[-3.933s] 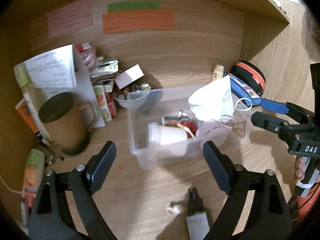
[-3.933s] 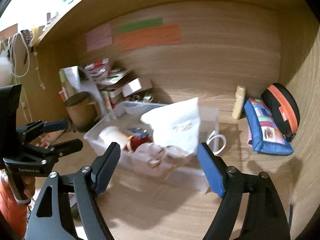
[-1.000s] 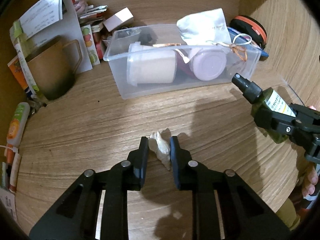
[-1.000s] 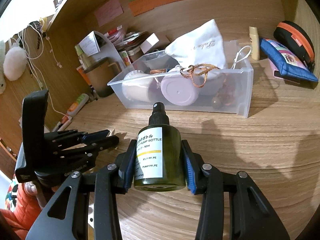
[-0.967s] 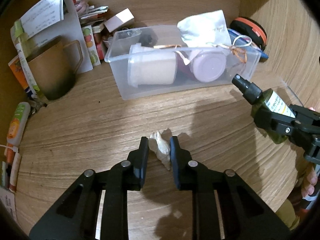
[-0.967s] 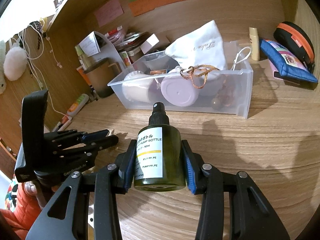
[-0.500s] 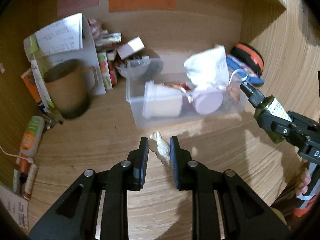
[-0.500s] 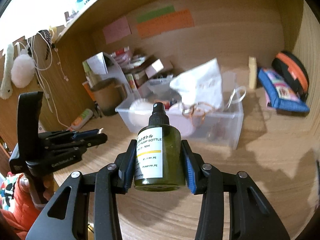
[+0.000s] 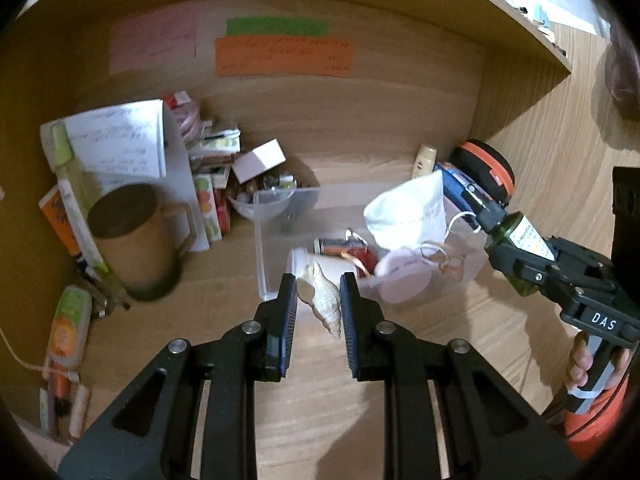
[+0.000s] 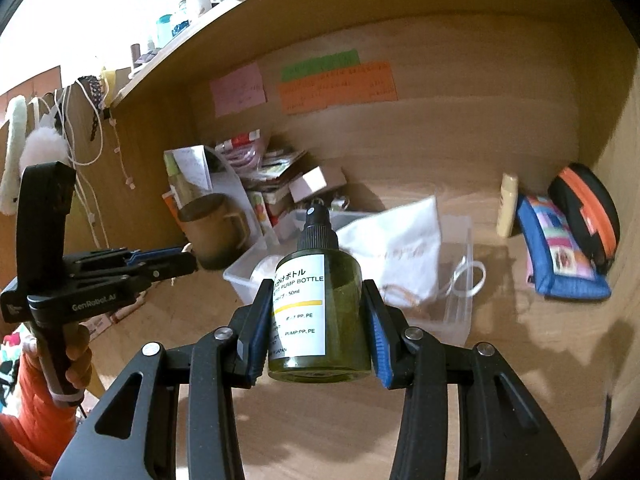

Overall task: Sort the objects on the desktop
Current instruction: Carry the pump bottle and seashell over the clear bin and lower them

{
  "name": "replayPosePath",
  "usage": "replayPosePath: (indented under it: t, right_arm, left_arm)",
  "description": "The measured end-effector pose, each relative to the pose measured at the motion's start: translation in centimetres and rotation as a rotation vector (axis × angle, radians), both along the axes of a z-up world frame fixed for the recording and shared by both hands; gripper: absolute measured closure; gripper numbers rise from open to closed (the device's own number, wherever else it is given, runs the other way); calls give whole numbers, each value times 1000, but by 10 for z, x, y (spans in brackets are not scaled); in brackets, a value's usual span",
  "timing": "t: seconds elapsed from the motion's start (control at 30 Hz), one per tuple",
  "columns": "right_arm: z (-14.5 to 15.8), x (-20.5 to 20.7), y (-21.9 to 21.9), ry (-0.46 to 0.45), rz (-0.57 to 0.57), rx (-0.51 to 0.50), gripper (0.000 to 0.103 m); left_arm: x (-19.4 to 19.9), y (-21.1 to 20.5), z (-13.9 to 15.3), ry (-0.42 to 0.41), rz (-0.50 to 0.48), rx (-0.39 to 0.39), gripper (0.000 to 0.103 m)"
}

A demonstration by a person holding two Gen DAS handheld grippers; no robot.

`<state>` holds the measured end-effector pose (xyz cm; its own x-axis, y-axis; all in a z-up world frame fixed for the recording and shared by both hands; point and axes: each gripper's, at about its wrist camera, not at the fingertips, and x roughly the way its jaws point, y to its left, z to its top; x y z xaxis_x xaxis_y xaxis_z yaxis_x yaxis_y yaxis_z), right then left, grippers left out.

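My left gripper (image 9: 318,294) is shut on a cream spiral seashell (image 9: 322,300) and holds it in the air in front of the clear plastic bin's (image 9: 262,248) near left corner. My right gripper (image 10: 316,308) is shut on a green pump bottle (image 10: 320,304) with a white label and black nozzle, raised in front of the bin (image 10: 460,304). The bin holds a white pouch (image 9: 408,210), a white jar, a pink lid and small items. In the left wrist view the right gripper with its bottle (image 9: 516,236) is at the bin's right end.
A brown mug (image 9: 132,236), papers and small boxes crowd the back left. A blue pouch (image 10: 556,248), an orange-black case (image 10: 588,212) and a cream tube (image 10: 507,210) lie at the back right. Tubes (image 9: 66,328) lie at the left desk edge.
Both grippers have risen from the desk with their objects. The shell, lifted off the desk, now hangs before the bin. The bottle has come up towards the bin.
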<state>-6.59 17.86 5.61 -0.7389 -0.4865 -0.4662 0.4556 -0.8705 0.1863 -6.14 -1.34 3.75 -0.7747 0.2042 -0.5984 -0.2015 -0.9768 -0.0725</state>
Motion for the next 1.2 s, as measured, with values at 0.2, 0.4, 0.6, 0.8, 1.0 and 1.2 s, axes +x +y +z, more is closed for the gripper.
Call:
replayPosePath:
  t: [0.2, 0.4, 0.6, 0.8, 1.0, 1.2]
  right_arm:
    - [16, -23, -7, 21, 31, 7, 65]
    - [17, -54, -21, 7, 34, 47, 65]
    - [4, -86, -31, -70, 74, 42, 65]
    - [-10, -112, -51, -130, 158, 85, 65]
    - [-25, -130, -62, -157, 143, 133, 64]
    - [-38, -140, -57, -191, 91, 180, 64]
  left_arm:
    - [-24, 4, 5, 6, -34, 8, 82]
    - [-54, 6, 1, -24, -58, 20, 82]
    - [-82, 2, -12, -76, -81, 50, 82]
    - [-106, 3, -27, -125, -87, 33, 82]
    - [-124, 6, -40, -154, -93, -16, 82]
    - [-140, 10, -49, -180, -107, -14, 82]
